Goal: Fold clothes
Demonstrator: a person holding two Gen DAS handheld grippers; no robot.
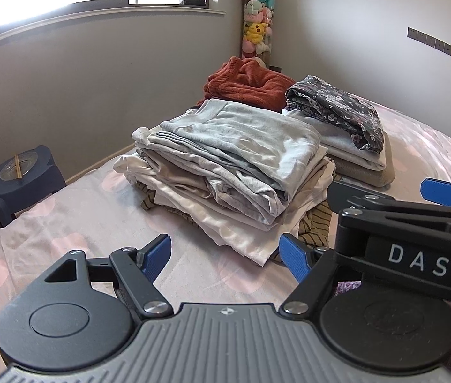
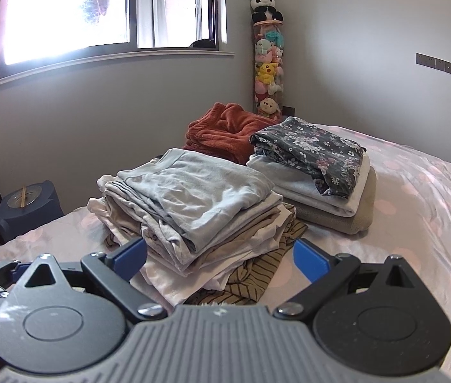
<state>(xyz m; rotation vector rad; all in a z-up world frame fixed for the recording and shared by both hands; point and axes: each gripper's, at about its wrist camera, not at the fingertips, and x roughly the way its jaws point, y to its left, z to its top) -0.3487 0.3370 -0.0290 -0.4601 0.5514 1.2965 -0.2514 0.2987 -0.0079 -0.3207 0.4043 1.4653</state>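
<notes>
A stack of folded pale clothes lies on the bed, topped by a light blue-grey garment. An olive striped garment sticks out from under it at the near side. Behind to the right is a second folded pile topped by a dark floral piece. A rust-red fleece lies crumpled at the back. My left gripper hovers open over bare sheet, just short of the stack. My right gripper is open too, its blue fingers either side of the stack's near edge without pressing it.
The bed has a pale sheet with pink spots. A dark blue stool stands left of the bed by the wall. A tall clear tube of plush toys fills the corner. A window glares at top left.
</notes>
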